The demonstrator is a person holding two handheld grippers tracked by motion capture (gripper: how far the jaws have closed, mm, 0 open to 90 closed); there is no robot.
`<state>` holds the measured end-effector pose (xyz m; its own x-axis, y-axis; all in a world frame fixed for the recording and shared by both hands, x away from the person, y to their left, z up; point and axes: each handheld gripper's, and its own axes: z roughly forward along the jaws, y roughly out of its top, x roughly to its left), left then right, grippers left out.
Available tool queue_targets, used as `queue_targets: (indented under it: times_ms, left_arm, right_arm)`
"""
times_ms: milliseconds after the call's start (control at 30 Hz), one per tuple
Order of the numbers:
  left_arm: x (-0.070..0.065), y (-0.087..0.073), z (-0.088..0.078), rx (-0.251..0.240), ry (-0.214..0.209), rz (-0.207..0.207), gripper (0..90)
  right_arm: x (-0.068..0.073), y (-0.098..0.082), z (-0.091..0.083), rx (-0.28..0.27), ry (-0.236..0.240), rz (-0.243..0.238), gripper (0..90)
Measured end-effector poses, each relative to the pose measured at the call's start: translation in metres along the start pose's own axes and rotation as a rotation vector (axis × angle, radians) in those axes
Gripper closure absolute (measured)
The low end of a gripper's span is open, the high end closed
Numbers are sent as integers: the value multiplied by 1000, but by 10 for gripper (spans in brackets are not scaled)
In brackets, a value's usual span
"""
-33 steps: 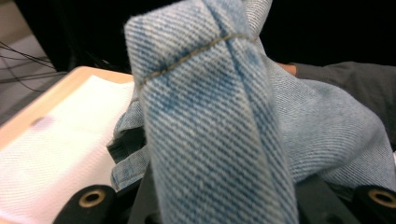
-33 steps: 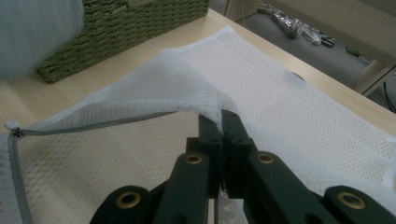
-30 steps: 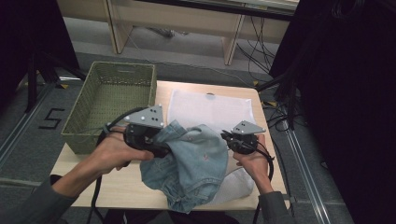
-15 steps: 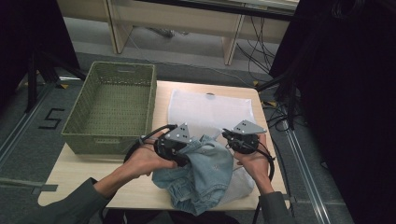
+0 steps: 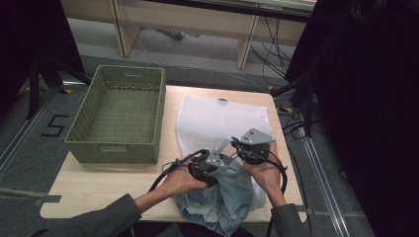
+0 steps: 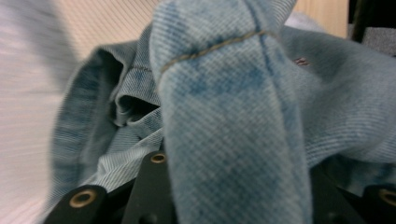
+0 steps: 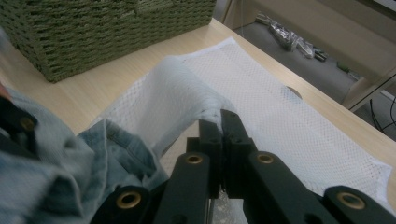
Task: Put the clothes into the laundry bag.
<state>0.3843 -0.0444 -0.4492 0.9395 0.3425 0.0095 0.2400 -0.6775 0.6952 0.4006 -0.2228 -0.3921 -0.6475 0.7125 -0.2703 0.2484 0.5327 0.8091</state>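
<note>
High view: right gripper [image 5: 243, 148] pinching mesh bag [image 5: 217, 118] edge, denim garment [image 5: 232, 195] near table [image 5: 99, 182] edge.

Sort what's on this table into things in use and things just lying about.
In use: denim garment, white mesh bag, left gripper holding the denim, right gripper pinching the bag's edge.
Lying about: green wicker basket, wooden table.

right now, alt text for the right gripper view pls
The right gripper pinches the raised edge of a white mesh bag with its jaws shut. Blue denim clothing bunches at lower left, and a green woven basket stands behind on the wooden table.
</note>
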Motion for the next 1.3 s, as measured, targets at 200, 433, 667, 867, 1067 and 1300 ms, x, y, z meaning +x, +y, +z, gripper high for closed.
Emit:
queue_targets:
  times_ms: [200, 433, 667, 867, 1067, 1300]
  left_arm:
    - [-6, 1, 22, 22, 8, 1, 511]
    - [-2, 7, -18, -52, -61, -68, 235]
    - [18, 2, -75, -129, -22, -112, 198]
    - [45, -19, -84, -45, 31, -175, 196]
    - [53, -41, -43, -1, -88, -283, 296]
    - [12, -19, -40, -68, -24, -96, 725]
  right_arm:
    - [3, 0, 0, 14, 15, 14, 895]
    - [2, -3, 0, -3, -4, 8, 894]
    - [2, -4, -1, 0, 1, 12, 894]
    - [3, -4, -1, 8, 12, 24, 893]
    - [5, -3, 0, 20, 22, 19, 893]
    - [8, -2, 2, 18, 20, 16, 894]
